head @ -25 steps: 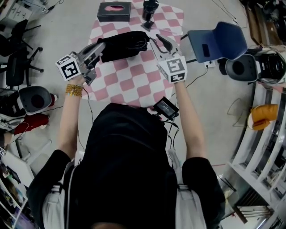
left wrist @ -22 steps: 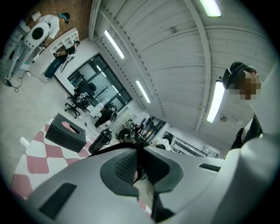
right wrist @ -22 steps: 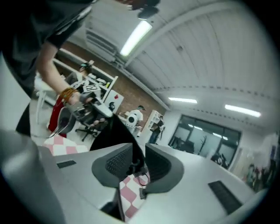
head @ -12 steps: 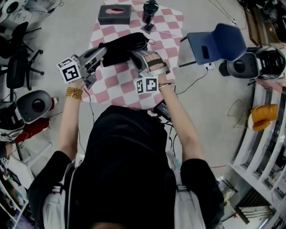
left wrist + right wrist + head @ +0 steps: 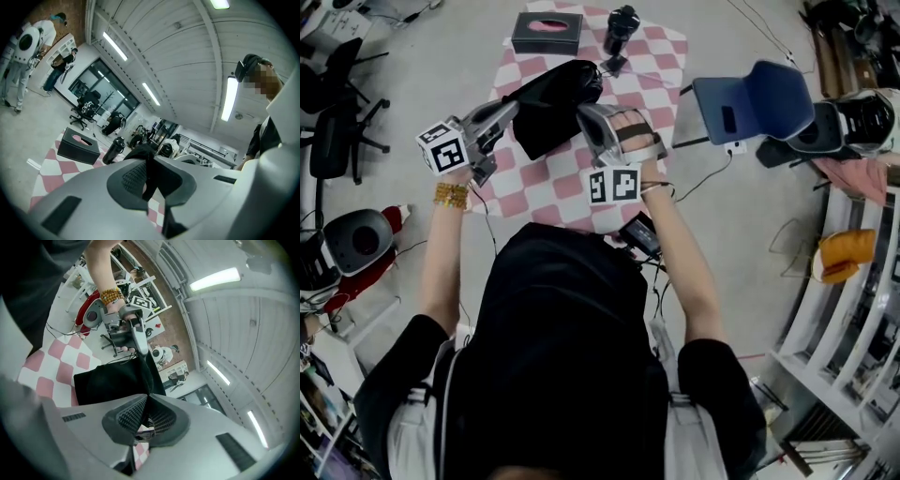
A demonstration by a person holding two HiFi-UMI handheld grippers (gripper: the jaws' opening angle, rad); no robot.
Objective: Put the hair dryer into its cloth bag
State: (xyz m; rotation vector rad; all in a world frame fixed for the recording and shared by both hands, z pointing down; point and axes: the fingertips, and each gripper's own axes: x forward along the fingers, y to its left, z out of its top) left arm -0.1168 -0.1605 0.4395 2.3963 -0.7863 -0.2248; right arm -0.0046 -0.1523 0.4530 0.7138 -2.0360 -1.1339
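Head view: cloth bag (image 5: 558, 98) over the table (image 5: 553, 183), left gripper (image 5: 514, 105) clenched on its left edge, right gripper (image 5: 584, 114) jaws just closed on its right edge. Hair dryer (image 5: 620, 23) sits far, apparently outside. Spread the 2 edges evenly to open the mouth.

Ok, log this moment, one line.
left tongs: shut on cloth bag | right tongs: just closed on its edge | bag held between both over table

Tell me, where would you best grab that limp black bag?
By its thin cloth edges, from both sides at once. The bag is limp, so one pinch would likely let it sag. The left gripper pinches its left edge; the right gripper has just closed on the right.
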